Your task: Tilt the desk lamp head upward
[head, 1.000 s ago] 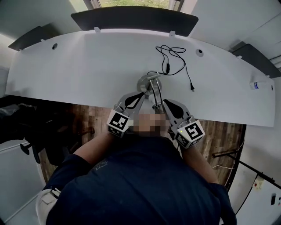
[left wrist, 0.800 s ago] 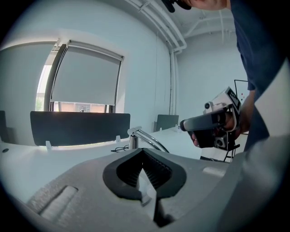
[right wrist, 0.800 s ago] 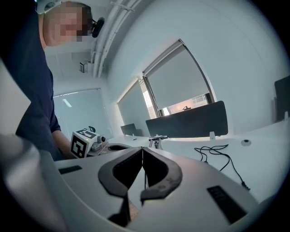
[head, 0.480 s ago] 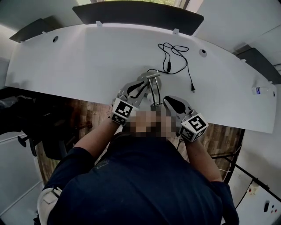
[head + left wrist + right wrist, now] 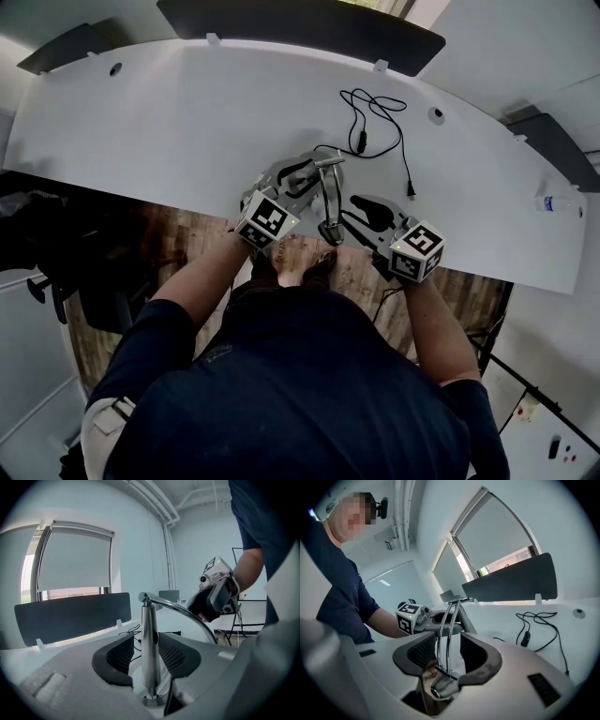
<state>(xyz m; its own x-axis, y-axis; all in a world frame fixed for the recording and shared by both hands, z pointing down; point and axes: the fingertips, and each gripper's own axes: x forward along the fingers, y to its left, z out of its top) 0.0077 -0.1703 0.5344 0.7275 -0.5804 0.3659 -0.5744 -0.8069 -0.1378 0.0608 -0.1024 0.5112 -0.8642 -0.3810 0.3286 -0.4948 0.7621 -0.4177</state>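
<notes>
A chrome desk lamp stands near the front edge of the white desk (image 5: 187,122). Its round base (image 5: 302,172) and upright post (image 5: 149,644) lie between the jaws of my left gripper (image 5: 298,176) (image 5: 143,656). Those jaws are opening, with a gap showing on the post's left side. The lamp's two-rod arm (image 5: 329,192) (image 5: 446,634) reaches toward me to the small lamp head (image 5: 330,232) (image 5: 440,686). My right gripper (image 5: 339,219) (image 5: 445,651) straddles the rods just above the head. Its jaws are opening too, clear of the rods on both sides.
A black cable with a plug (image 5: 375,122) lies loose on the desk behind the lamp. A dark screen panel (image 5: 300,28) lines the desk's far edge. A small bottle (image 5: 553,202) sits at the far right. Wooden floor (image 5: 187,244) shows below the desk's front edge.
Both grippers stay at the lamp, the left at the post and the right at the arm. Their jaws look wider apart now. The head camera has shifted a little.
</notes>
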